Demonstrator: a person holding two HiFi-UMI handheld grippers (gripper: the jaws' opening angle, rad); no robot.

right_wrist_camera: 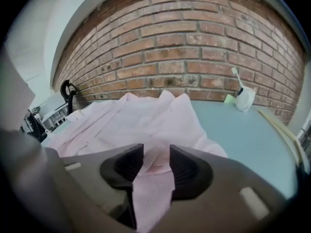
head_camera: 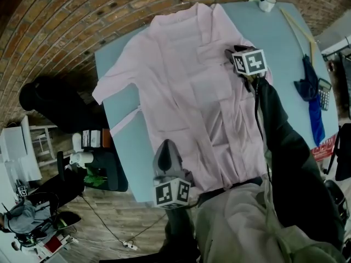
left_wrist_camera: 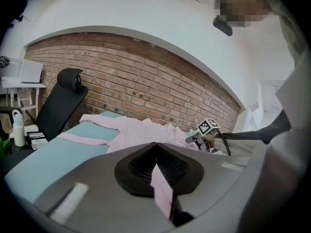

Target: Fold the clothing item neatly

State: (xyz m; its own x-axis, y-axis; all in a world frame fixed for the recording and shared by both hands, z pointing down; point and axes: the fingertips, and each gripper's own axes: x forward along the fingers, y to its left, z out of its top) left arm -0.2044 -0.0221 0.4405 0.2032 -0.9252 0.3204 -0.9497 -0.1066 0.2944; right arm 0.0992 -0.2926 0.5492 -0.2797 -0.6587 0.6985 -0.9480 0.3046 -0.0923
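On the bench (head_camera: 279, 75), the left gripper's (head_camera: 166, 148) fingers (left_wrist_camera: 133, 166) pinch the pink shirt's (head_camera: 186, 86) near hem. The right gripper's (head_camera: 232, 53) fingers (right_wrist_camera: 121, 168) stand spread, shirt cloth loose between them.

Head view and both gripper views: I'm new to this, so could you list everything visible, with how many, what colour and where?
shirt: one, pale pink, spread on the table
table: one, light blue, in front of the brick wall
brick wall: one, red-brown, behind the table
cup: one, white, table's far right corner
stick: one, pale wood, table's right side
blue item: one, dark blue, perhaps a folded umbrella, table's right edge
calculator: one, grey, beside the blue item
office chair: one, black, left of the table
bottle: one, white, by the chair
sleeve: one, dark, over the shirt
left gripper: one, grey, jaws shut on the shirt's near edge
right gripper: one, grey, jaws apart, shirt fabric between them
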